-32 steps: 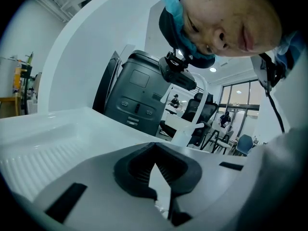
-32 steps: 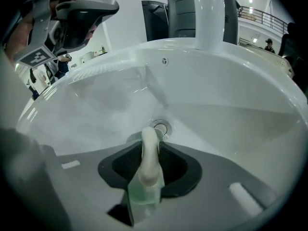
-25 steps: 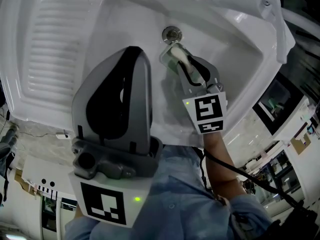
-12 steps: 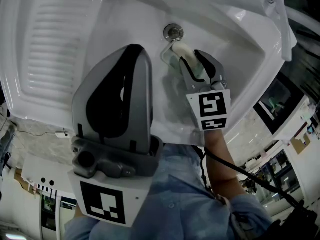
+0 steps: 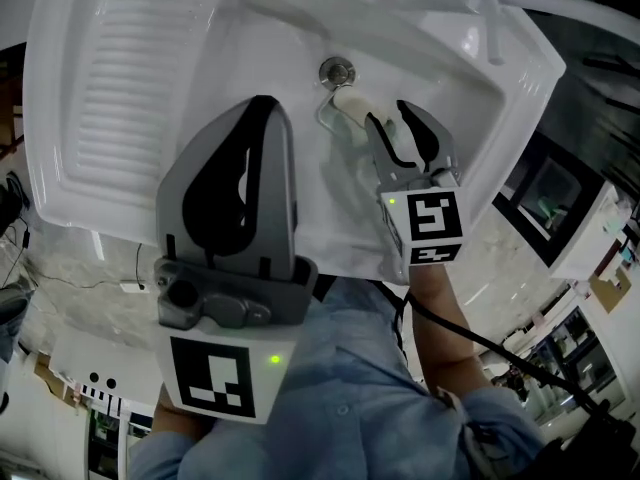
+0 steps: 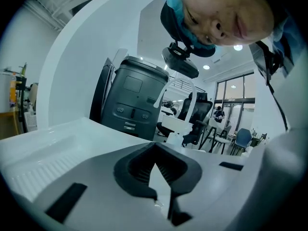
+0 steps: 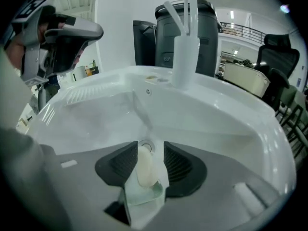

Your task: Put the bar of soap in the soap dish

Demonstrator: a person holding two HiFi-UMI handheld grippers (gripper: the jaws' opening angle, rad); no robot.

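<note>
A cream bar of soap (image 5: 349, 101) lies in a pale green soap dish (image 5: 333, 119) on the floor of the white sink basin, just below the drain (image 5: 336, 70). My right gripper (image 5: 388, 117) hovers over it. Its jaws have just been opening and now stand open. In the right gripper view the soap (image 7: 146, 169) and dish (image 7: 143, 198) show between the jaws of my right gripper (image 7: 147, 160), and the pads do not press on the soap. My left gripper (image 5: 260, 103) is held close over the sink's front, shut and empty, as the left gripper view (image 6: 155, 153) also shows.
The white sink (image 5: 130, 88) has a ribbed drainboard at the left and a tap (image 7: 185, 47) at the back rim. A dark grey bin (image 7: 192, 18) stands behind the sink. A person's blue sleeve (image 5: 350, 388) fills the near edge of the head view.
The right gripper's jaws have spread apart and let go of the soap, which stays in the dish. That gripper has lifted a little. The left gripper has kept still.
</note>
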